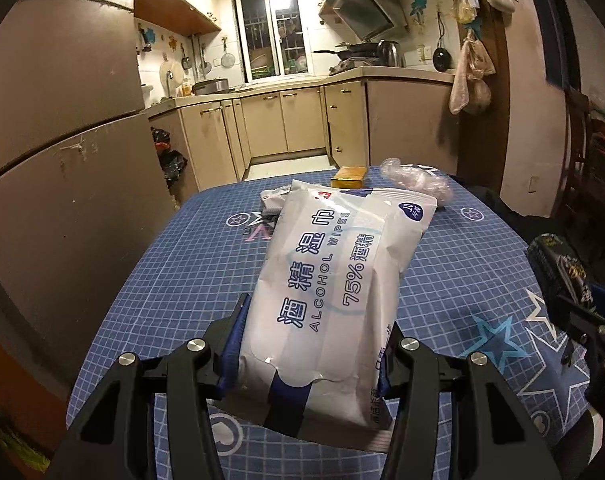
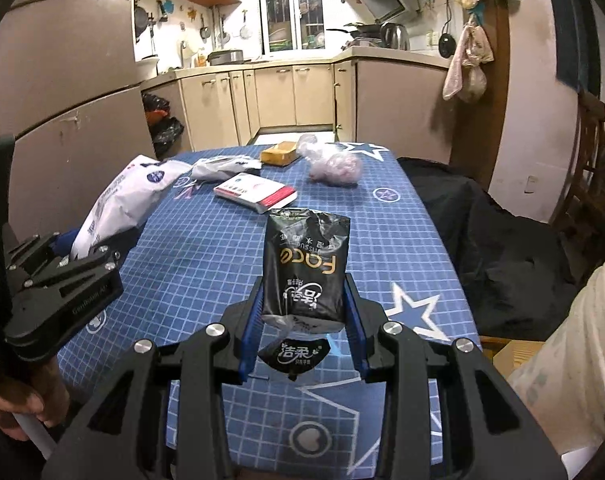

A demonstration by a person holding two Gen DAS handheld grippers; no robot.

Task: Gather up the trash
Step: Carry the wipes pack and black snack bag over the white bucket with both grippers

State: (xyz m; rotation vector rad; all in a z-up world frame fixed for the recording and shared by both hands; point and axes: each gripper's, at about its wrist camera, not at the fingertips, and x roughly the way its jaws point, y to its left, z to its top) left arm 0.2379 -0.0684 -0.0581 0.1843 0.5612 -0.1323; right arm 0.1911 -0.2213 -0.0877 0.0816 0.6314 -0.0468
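My left gripper [image 1: 308, 344] is shut on a white alcohol-wipes pack [image 1: 334, 280], which it holds above the blue checked tablecloth [image 1: 174, 280]. The same wipes pack [image 2: 122, 196] and left gripper [image 2: 62, 280] show at the left of the right wrist view. A black face-tissue packet [image 2: 306, 264] stands upright between the blue pads of my right gripper [image 2: 304, 312], which is shut on it. That black packet [image 1: 562, 276] peeks in at the right edge of the left wrist view.
On the table lie a red-and-white box [image 2: 256, 192], a crumpled white wrapper [image 2: 222, 168], a yellow-brown box [image 2: 280, 152] and a clear plastic bag [image 2: 334, 166]. A dark cloth [image 2: 502, 248] covers something to the right. A pale bag [image 2: 574, 340] hangs at lower right. A fridge [image 1: 62, 140] stands left.
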